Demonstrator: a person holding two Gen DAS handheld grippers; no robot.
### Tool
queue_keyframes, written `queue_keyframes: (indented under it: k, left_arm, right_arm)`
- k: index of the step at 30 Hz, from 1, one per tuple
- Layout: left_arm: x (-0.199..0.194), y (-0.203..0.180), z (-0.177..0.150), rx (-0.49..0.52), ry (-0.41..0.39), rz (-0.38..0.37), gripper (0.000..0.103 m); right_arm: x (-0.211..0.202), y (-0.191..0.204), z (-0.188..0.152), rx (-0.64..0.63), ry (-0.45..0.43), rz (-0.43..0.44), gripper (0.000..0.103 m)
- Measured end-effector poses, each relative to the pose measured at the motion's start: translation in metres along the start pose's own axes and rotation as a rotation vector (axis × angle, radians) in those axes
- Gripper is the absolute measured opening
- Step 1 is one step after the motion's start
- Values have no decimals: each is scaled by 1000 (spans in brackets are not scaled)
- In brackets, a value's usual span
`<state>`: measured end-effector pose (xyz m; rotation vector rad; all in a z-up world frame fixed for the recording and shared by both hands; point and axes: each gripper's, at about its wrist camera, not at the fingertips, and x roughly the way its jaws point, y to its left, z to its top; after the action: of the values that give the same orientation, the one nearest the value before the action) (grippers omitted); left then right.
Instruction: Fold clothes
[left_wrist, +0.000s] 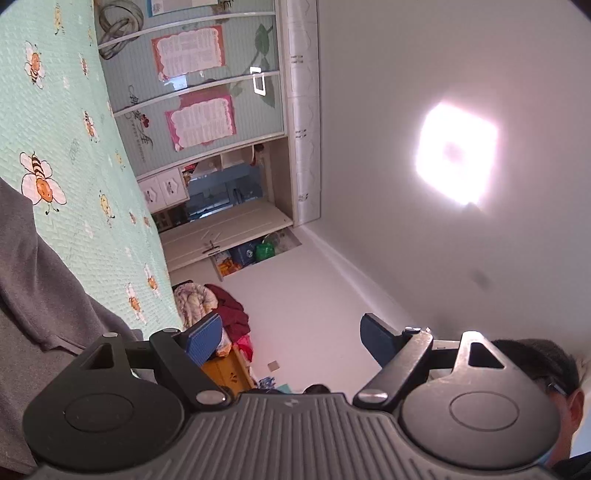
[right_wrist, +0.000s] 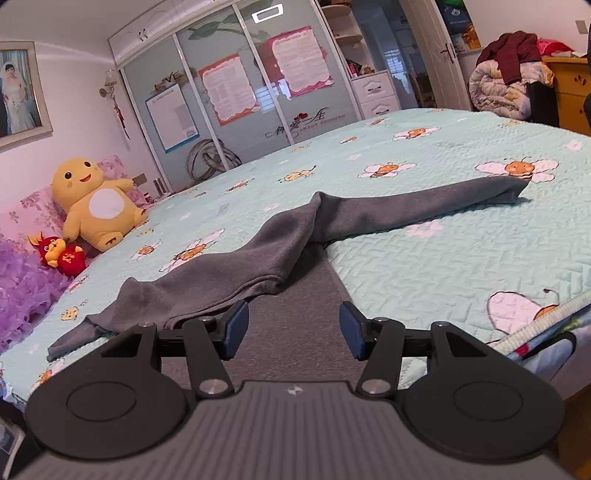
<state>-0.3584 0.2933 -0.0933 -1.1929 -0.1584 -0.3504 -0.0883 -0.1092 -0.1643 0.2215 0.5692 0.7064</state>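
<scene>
A grey long-sleeved garment (right_wrist: 291, 236) lies on a mint bedspread with bee prints (right_wrist: 443, 254). One sleeve stretches far right to its cuff (right_wrist: 513, 186); another part is folded over toward the left. My right gripper (right_wrist: 293, 328) is open and empty, just above the garment's near body. My left gripper (left_wrist: 291, 338) is open and empty, rolled sideways and pointing at the room and ceiling. The grey garment (left_wrist: 44, 280) shows at the left of that view, beside the left finger.
A yellow plush toy (right_wrist: 92, 201), a small red plush (right_wrist: 61, 254) and purple ruffled fabric (right_wrist: 18, 291) sit at the bed's left. A bundled quilt and clothes (right_wrist: 506, 85) stand beyond the far right corner. A person's head (left_wrist: 543, 373) is near the left gripper.
</scene>
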Motion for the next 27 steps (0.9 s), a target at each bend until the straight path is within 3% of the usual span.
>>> queue_keyframes:
  k: [4,10,14,15,18,20,27]
  left_arm:
    - [9,-1,1,19,25,28,85]
    - [59,9,1,333,107,596,85]
    - [102,30,-4,576,187,1008,63]
    - [115,43,-9,641,220,1103,62]
    - [142,79,-20,715,301,1190,62]
    - [150,98,-23,682,326,1197,62]
    - [164,127,-47,811,398,1233,63]
  right_arm:
    - [17,14,9,-17,42,71,60]
    - [50,44,23,-42,66,146,61]
    - [73,57,23,-54,98,147,62]
    - [78,58,22,-49,110,142,62]
    - [87,58,21,-30,129,140,62]
    - [90,56,20,-32,136,127,62]
    - [108,37,13,-28,175,64,62]
